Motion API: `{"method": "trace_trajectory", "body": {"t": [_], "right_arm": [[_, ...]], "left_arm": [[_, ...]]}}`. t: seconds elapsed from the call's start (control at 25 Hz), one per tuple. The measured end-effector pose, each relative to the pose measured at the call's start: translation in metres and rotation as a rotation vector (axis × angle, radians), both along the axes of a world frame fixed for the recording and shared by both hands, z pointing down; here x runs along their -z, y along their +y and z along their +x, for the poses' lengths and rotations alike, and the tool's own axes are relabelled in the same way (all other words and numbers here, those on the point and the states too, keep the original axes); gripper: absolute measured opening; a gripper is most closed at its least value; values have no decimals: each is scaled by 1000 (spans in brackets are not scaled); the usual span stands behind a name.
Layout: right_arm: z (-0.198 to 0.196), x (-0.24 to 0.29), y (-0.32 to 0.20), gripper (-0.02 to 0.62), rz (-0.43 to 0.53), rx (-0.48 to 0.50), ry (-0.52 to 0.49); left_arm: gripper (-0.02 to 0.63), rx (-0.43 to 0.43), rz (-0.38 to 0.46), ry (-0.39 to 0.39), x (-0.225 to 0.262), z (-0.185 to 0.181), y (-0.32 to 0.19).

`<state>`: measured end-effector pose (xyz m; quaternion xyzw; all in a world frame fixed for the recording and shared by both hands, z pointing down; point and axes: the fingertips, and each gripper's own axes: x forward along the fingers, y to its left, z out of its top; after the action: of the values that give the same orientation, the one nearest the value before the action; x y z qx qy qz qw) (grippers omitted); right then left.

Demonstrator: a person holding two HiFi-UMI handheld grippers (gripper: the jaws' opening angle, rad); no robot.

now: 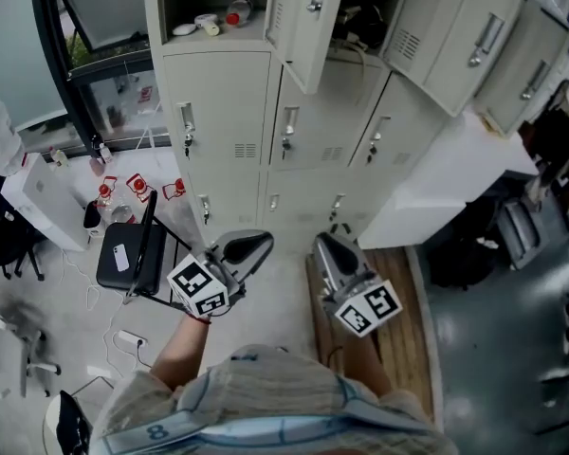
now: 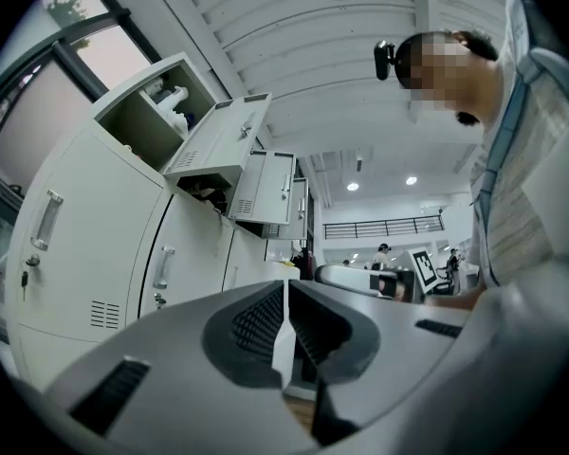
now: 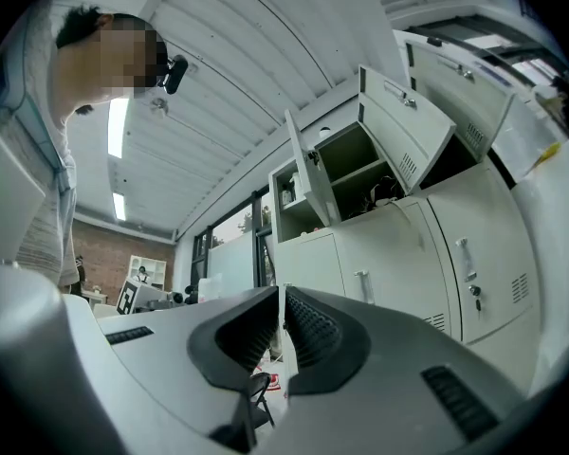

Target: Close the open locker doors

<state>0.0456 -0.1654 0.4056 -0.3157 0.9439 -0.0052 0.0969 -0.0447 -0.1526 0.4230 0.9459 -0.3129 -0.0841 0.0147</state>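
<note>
- Person stood facing the lockers (image 1: 247, 112), a gripper in each hand, both held low and level in front of the body, well short of the steel.
- Left gripper (image 1: 249, 245): jaws clenched together, nothing between them. Right gripper (image 1: 328, 250): the same, pressed tight and empty. My guess is a door needs only a push, so no grasp was readied.
- Task's things sat in the top row, above and ahead of both grippers. Near door (image 1: 302, 22) hung out toward the person, its handle facing out. Two more doors (image 1: 453, 41) stood swung out further right.
- Top-left compartment (image 1: 209, 3) was open, small bottles and a roll on its floor. They lay back from the front edge, so they looked unlikely to foul a closing door.
- Lower rows were all shut, keys in some locks.
- Room to move: bare floor ran straight ahead to the locker base. A chair (image 1: 128, 259) stood just left of the left gripper. A wooden board (image 1: 403, 339) lay under the right one. A white counter (image 1: 455, 173) butted the lockers on the right, beneath the far doors, likely crowding a reach there.
- Judged closing not yet begun.
</note>
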Motion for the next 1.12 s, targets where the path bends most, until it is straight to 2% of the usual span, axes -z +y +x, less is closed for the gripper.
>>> {"method": "trace_trajectory", "body": {"t": [0.12, 0.28, 0.4, 0.6, 0.84, 1.0, 1.12], "right_arm": [[-4, -3, -8, 3, -4, 35, -6], [-7, 3, -17, 3, 5, 67, -4], [-3, 16, -24, 3, 16, 77, -25], [-1, 47, -40, 3, 50, 86, -39], [-2, 74, -51, 3, 60, 91, -34], [-3, 93, -58, 3, 91, 86, -39], [-5, 103, -60, 3, 124, 78, -32]], "left_arm": [[5, 43, 1, -20, -5, 1, -6], [5, 91, -5, 3, -2, -5, -15], [5, 115, -3, 28, 2, -9, -20], [5, 146, 9, 11, 8, -5, -29], [5, 126, -50, 135, 20, -10, -36], [5, 60, -98, 282, 33, -22, -36], [5, 15, -64, 328, 44, -29, -28]]}}
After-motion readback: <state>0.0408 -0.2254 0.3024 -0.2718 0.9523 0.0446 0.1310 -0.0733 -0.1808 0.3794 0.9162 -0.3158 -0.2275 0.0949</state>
